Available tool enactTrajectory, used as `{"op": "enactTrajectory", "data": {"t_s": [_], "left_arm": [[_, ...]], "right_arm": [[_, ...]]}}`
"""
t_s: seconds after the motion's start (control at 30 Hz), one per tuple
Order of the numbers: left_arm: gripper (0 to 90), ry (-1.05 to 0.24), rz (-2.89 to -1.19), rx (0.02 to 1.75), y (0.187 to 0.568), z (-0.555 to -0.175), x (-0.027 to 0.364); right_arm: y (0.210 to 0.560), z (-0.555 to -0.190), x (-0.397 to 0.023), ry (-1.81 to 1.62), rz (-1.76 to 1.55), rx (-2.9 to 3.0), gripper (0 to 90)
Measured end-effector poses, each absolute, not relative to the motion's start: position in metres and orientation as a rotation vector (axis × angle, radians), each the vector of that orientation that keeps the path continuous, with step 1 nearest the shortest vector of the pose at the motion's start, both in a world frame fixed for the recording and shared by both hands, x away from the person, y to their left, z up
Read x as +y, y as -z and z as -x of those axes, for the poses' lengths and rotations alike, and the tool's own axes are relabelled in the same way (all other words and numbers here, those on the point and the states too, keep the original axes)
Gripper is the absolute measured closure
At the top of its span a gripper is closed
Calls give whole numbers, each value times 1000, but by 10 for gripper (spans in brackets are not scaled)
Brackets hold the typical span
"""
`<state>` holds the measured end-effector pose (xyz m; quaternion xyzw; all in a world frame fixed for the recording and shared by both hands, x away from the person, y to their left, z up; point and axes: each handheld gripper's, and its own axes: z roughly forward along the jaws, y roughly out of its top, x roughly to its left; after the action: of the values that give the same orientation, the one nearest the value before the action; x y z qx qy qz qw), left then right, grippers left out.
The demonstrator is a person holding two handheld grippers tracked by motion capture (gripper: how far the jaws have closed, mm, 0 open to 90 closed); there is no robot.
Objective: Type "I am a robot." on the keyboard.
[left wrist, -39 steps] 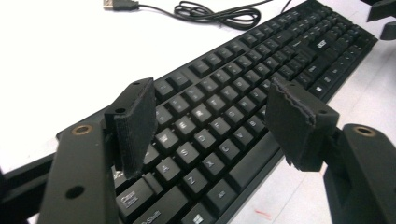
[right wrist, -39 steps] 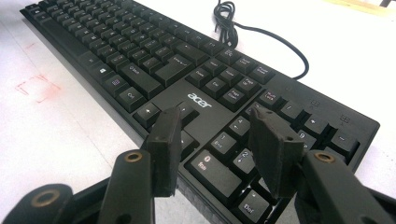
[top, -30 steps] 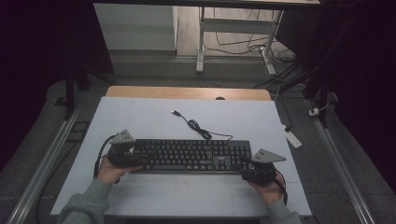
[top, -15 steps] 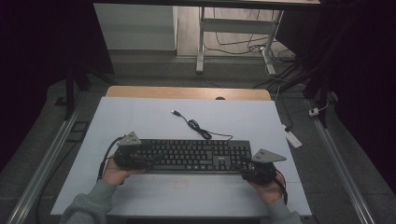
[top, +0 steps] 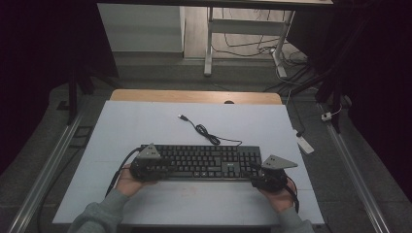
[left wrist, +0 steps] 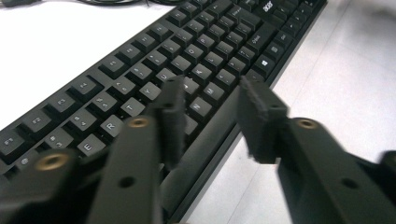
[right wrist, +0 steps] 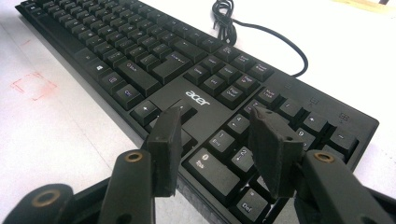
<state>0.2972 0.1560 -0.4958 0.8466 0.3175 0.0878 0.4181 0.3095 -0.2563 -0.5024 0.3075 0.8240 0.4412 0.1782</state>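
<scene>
Left gripper (left wrist: 212, 116) fingers just closing, not yet clamped on keyboard (top: 204, 161); right gripper (right wrist: 219, 149) fingers spread, unclamped. I risk a one-sided lift twisting it, or pressing keys.

matt black plastic keyboard (top: 204, 161), smooth keys.

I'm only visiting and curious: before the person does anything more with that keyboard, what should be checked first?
1. Left tongs at the keyboard's left end: ok; their jaws have just been closing, with its front edge between them.
2. Left tongs gripping it: not ok; no pad is seen pressing.
3. Right tongs over the number-pad end: ok; jaws apart.
4. Keyboard lying flat on the table: ok.
5. Cable loose behind the keyboard, away from both tongs: ok.
</scene>
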Motion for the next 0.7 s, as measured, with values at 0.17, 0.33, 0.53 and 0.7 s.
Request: {"op": "enactTrajectory", "data": {"t_s": [0.17, 0.33, 0.53, 0.7], "left_arm": [[864, -210, -2147, 771, 499, -297, 151], [889, -217, -2169, 773, 503, -298, 146], [889, -220, -2196, 777, 508, -300, 143], [889, -217, -2213, 783, 511, -301, 143]], "right_arm": [[502, -309, -256, -1247, -870, 2331, 544], [503, -309, -255, -1250, -870, 2327, 544], [503, -310, -256, -1244, -870, 2333, 544], [502, -309, -255, -1240, -872, 2322, 544]]}}
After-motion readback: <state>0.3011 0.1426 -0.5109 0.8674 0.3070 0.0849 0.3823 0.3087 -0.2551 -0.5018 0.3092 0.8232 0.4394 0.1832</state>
